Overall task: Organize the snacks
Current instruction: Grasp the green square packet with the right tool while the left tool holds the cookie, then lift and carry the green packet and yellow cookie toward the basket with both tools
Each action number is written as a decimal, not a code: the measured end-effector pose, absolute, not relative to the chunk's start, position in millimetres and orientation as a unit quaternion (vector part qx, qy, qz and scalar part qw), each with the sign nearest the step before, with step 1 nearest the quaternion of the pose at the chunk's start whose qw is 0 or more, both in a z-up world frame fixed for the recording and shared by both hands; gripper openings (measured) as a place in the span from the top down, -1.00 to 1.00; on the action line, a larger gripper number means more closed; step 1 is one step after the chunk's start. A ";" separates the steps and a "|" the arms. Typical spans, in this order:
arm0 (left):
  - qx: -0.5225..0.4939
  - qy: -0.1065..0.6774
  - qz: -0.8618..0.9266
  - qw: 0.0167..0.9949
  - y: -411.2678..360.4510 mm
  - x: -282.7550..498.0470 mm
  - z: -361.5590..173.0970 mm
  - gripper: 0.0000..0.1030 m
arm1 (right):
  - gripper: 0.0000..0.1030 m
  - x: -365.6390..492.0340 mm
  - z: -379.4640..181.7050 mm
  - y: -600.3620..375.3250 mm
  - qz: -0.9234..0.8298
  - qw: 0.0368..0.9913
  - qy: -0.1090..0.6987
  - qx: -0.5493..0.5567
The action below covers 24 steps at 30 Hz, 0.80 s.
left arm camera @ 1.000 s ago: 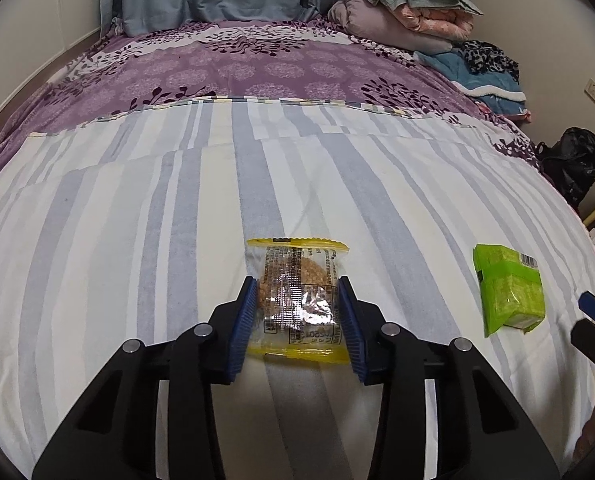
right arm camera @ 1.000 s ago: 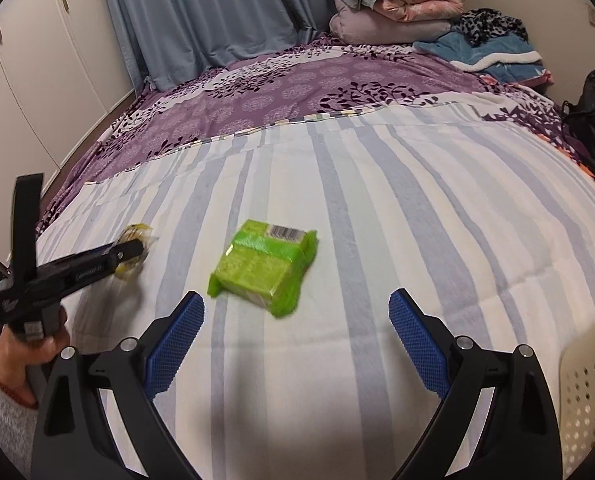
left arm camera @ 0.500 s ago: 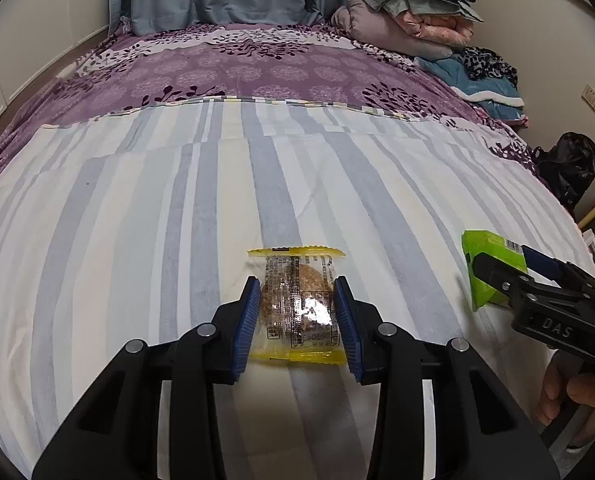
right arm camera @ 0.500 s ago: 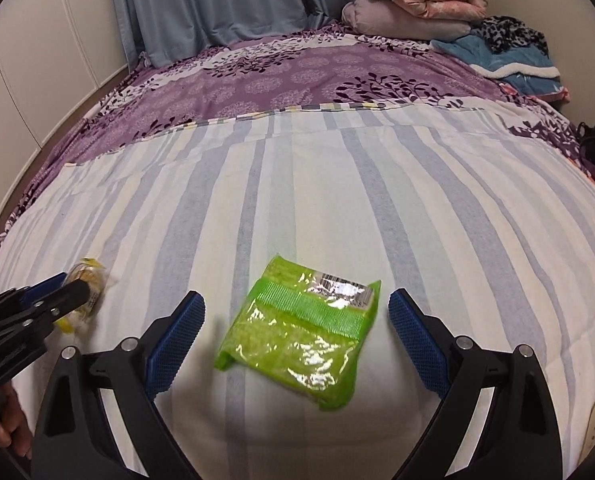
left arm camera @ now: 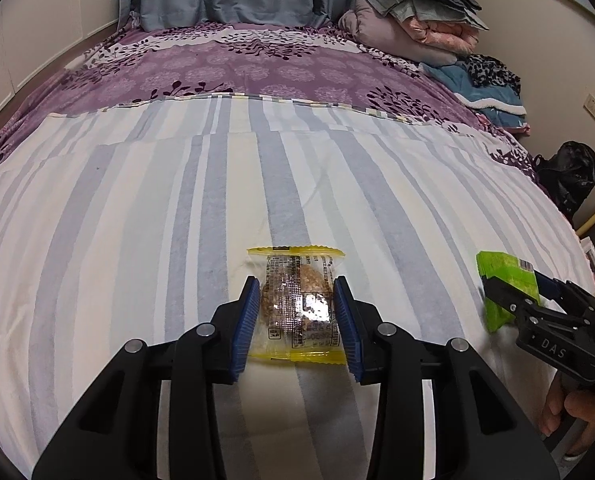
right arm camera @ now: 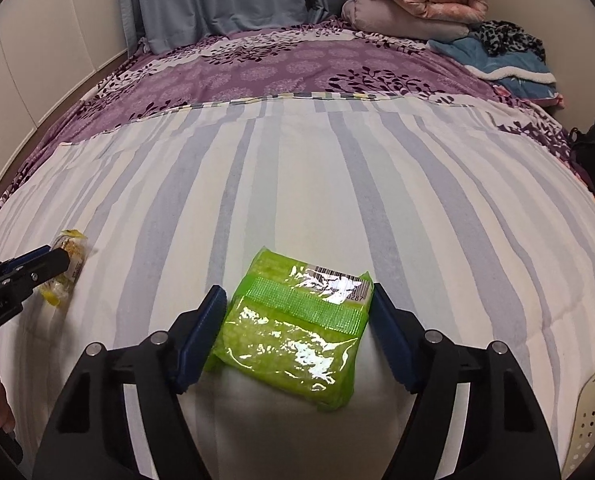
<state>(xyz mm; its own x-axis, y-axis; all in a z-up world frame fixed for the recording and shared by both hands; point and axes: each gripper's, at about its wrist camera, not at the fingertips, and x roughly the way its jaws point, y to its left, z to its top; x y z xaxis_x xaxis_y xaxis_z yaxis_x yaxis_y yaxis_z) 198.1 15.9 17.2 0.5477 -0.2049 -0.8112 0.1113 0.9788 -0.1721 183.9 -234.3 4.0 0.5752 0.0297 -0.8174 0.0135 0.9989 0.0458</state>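
Left claw [left arm camera: 297,316]: clamped on the yellow-edged cookie packet [left arm camera: 297,308], blue pads pressing both its sides; the packet lies on the bed [left arm camera: 177,220] right between the fingers.
Right claw [right arm camera: 297,332]: jaws have just been closing around the green snack pack [right arm camera: 293,332]; the pack sits between the pads, which stand at its edges, the left one just clear, so it does not look gripped yet.
Beside the right claw: a perforated white basket [right arm camera: 593,408] shows at the far right edge, just to the claw's right; probably where the snacks belong.
Beyond the claws: striped sheet with no other snack in view, then a purple floral cover [left arm camera: 257,68], with folded bedding [left arm camera: 413,20] piled at the far right.
Done so far: one snack secured, the second framed; neither looks lifted.
Left to do: finish the squeeze on the green pack, raise both, carry them to the basket, as I judge it.
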 end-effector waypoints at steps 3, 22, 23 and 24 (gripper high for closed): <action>-0.052 0.471 -0.090 0.876 15.6 200.5 15.0 0.18 | -0.40 177.0 4.5 -237.2 0.005 0.887 0.461 0.028; -0.044 0.475 -0.084 0.875 15.6 203.1 7.6 0.22 | -0.40 169.6 2.9 -239.3 0.006 0.889 0.457 0.032; -0.045 0.474 -0.084 0.875 15.7 201.4 8.6 0.22 | -0.40 169.0 3.2 -239.2 0.007 0.888 0.458 0.032; -0.046 0.472 -0.085 0.876 16.1 199.2 9.6 0.23 | -0.39 167.9 3.7 -239.5 0.009 0.888 0.458 0.033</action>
<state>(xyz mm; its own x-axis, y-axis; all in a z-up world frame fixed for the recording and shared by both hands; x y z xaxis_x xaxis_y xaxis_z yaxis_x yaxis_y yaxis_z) 199.2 16.1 9.6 0.5394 -0.1921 -0.8198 0.1048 0.9814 -0.1610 167.9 -239.5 3.7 0.5795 0.0457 -0.8137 0.0154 0.9976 0.0670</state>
